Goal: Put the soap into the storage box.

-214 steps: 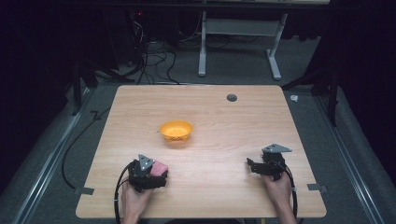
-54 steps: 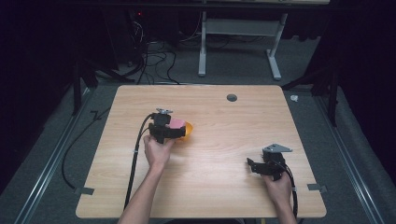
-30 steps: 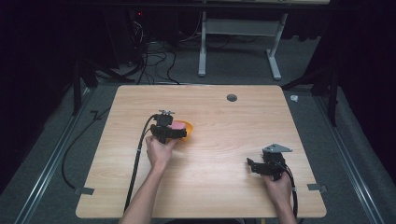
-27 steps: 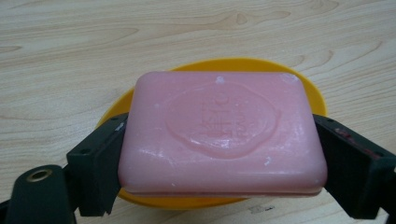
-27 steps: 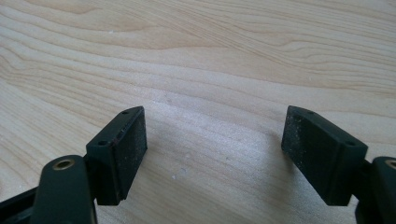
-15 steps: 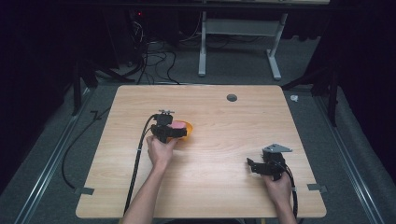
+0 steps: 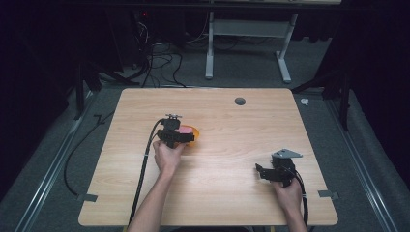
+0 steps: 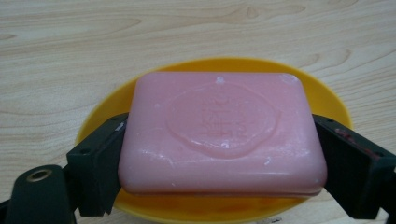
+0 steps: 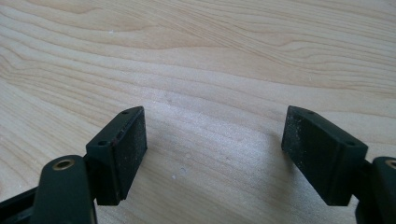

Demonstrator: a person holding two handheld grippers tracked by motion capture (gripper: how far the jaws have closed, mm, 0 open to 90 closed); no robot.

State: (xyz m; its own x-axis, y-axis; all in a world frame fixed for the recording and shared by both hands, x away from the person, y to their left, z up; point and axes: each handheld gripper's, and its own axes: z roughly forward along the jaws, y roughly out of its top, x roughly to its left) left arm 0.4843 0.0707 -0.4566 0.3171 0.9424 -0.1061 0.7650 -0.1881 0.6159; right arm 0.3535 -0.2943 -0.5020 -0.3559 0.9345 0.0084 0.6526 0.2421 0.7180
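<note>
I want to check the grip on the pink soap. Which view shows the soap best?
The left gripper view: the pink soap is seen close up, clamped between the left tongs above the yellow dish. The high view shows a small pink patch. The right gripper view shows bare table.

Item one: a pink soap bar (image 8: pixel 223 130), rectangular with rounded corners, an oval embossed stamp on its top face and faint white scuffs along the edges. It lies flat and level, clamped at its two short ends between black fingers (image 8: pixel 100 161), directly above the dish. Whether it touches the dish cannot be told.

Item two: a shallow yellow-orange dish (image 8: pixel 100 114), round, upright, on the bench (image 7: pixel 232 125) left of centre.
</note>
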